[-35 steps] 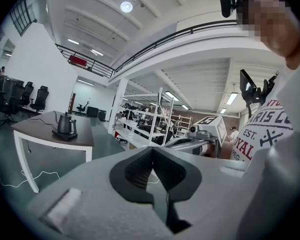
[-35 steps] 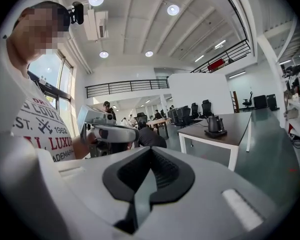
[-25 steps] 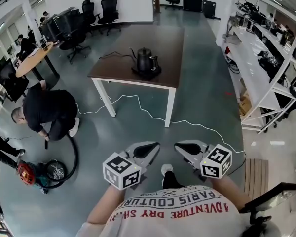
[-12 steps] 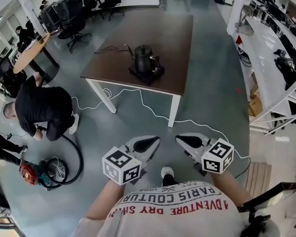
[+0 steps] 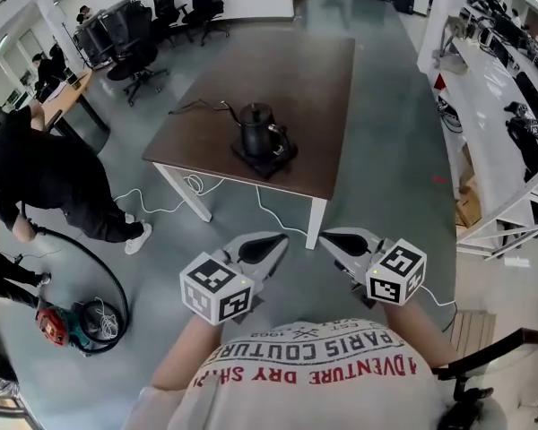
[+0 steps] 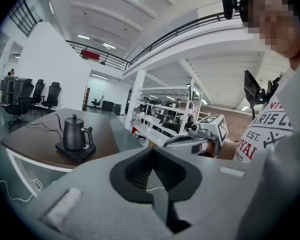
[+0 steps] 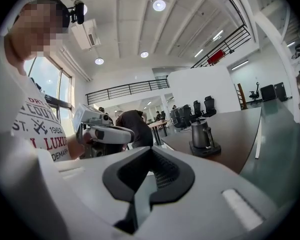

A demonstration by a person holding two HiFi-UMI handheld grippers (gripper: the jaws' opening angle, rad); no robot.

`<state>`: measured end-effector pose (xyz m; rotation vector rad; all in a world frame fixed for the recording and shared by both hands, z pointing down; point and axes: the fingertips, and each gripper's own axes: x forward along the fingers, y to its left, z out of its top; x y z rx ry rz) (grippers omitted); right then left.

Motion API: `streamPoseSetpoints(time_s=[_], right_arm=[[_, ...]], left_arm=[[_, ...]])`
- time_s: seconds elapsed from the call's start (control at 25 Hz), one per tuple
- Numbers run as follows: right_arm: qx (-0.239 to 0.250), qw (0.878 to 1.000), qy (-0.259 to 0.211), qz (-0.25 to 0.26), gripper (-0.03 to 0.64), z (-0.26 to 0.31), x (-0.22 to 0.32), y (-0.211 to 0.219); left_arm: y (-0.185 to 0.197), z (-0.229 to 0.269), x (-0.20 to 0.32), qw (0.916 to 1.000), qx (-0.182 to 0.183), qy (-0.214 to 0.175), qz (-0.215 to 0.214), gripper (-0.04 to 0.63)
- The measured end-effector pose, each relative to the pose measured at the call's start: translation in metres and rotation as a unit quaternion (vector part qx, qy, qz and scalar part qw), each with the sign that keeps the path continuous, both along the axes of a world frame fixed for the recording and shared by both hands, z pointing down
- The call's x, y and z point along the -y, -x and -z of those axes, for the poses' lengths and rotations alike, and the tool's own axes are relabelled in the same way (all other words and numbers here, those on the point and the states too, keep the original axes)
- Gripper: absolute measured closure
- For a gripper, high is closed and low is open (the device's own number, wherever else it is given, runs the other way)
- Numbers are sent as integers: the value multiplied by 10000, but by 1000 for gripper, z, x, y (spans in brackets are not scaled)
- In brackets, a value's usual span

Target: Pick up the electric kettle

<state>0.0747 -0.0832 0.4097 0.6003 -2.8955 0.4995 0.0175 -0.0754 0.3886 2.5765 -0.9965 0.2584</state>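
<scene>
**A:** Where is the electric kettle relative to the tools?

**B:** It stands upright on its power base on the brown table, towards the table's near edge. It is well apart from both grippers, on their far side, with open floor between.

**A:** Which gripper is nearer?

**B:** The left gripper, I judge, but only slightly. In the head view the kettle sits almost straight beyond the left gripper's tips. From the right gripper it lies far and off to the left.

**A:** Does either gripper point at it?

**B:** No. They angle in towards each other. In the left gripper view the kettle shows left of the jaws, and in the right gripper view it shows right of them.

**A:** Which way does the kettle face?

**B:** The handle is on its right side, turned a little towards the near edge. The thin spout reaches out to the left.

**A:** And the jaws?

**B:** Both pairs are clenched with nothing between them. I'd say whichever gripper reaches for the handle must first open and then turn to face it. The right gripper looks to have the cleaner line in from that side.
</scene>
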Motion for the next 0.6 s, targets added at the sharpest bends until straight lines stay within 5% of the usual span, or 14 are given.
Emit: streamPoseSetpoints(time_s=[0.6], right_arm=[[-4, 9997, -182, 167, 612, 8, 24, 21]], left_arm=[[14, 7, 19, 9999, -13, -124, 12, 594]])
